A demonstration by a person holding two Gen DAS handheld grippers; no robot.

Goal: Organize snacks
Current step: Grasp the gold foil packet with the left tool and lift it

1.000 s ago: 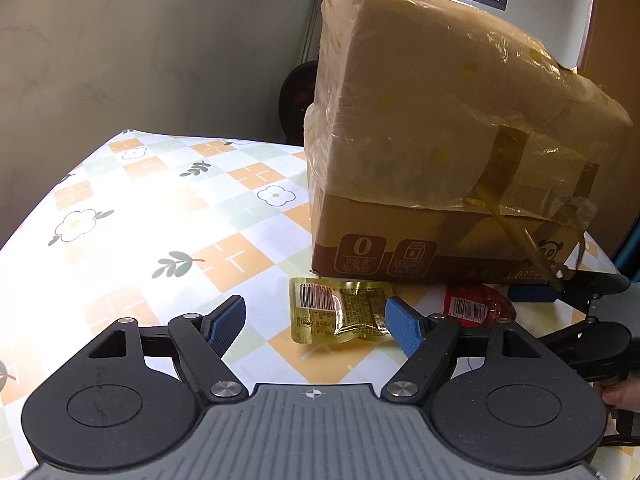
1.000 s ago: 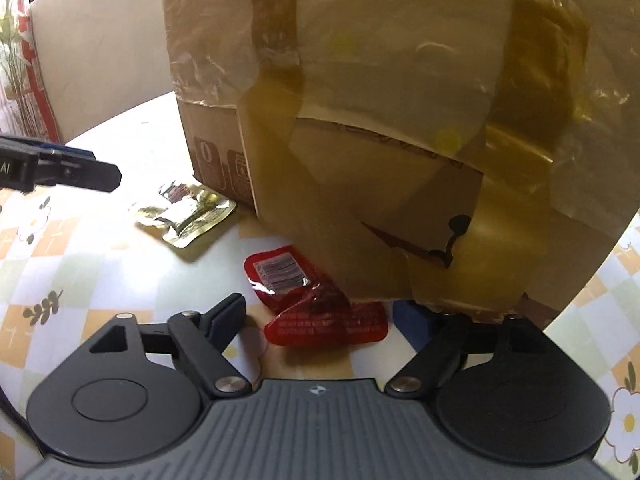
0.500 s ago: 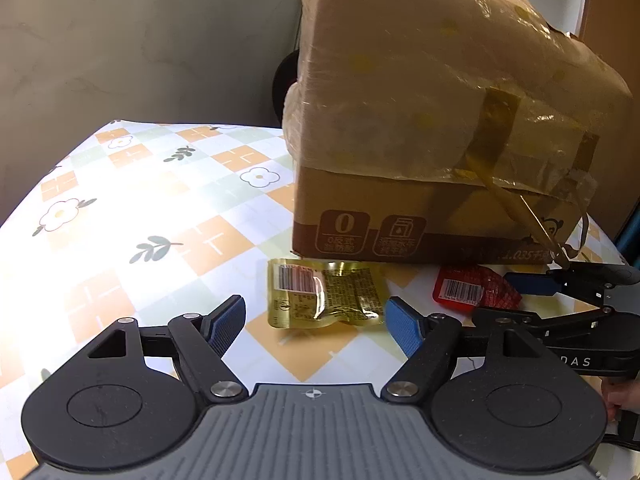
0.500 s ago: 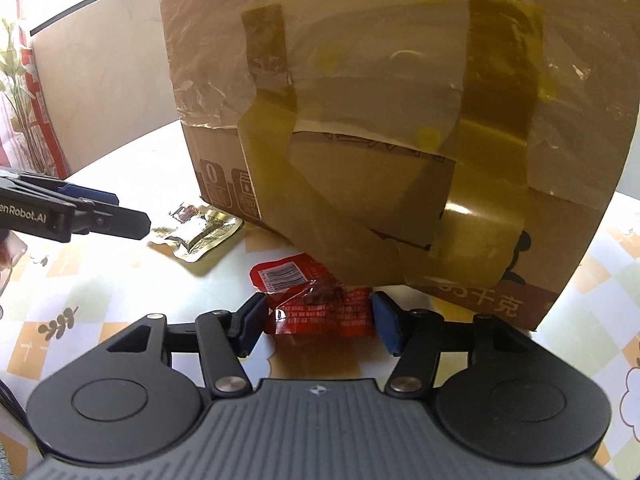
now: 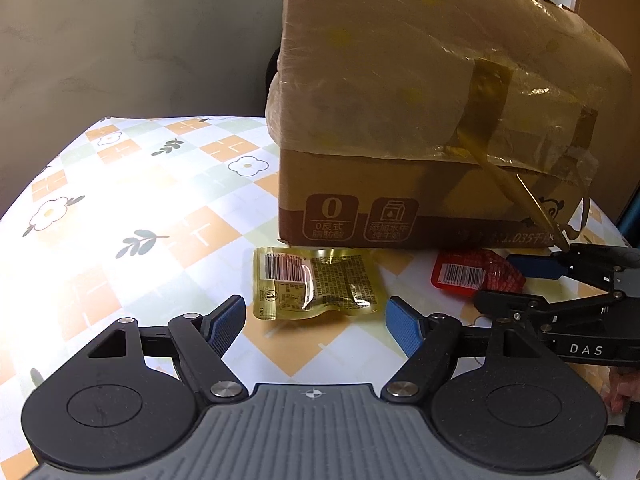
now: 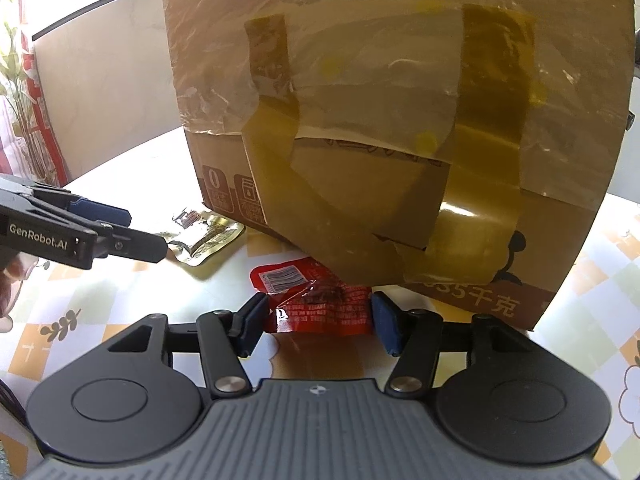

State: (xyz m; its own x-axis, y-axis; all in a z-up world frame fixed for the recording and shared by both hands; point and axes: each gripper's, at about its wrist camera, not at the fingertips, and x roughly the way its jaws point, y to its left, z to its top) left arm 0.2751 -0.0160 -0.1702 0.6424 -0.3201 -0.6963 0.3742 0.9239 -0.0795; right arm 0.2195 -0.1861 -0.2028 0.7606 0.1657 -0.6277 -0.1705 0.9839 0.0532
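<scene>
**Two grippers at snack packets beside a taped cardboard box**

The right gripper [image 6: 318,320] has its blue pads closed against both sides of a crinkled red snack packet [image 6: 316,300], grasping it low on the surface [image 6: 100,308]. The packet lies just in front of a large cardboard box [image 6: 400,120], which is wrapped in clear film and brown tape.

The left gripper [image 5: 316,320] is released, its pads spread wide and holding nothing. A gold snack packet [image 5: 316,284] lies flat between and just beyond them, barcode up, close to the box's lower edge.

The left wrist view alone shows the checked, flower-patterned cloth stretching away to a grey wall, and the right gripper from the side. The right wrist view alone shows the box's taped front and printed characters, a window, and the left gripper's side with fingers [image 6: 10,280] of the hand behind it.
</scene>
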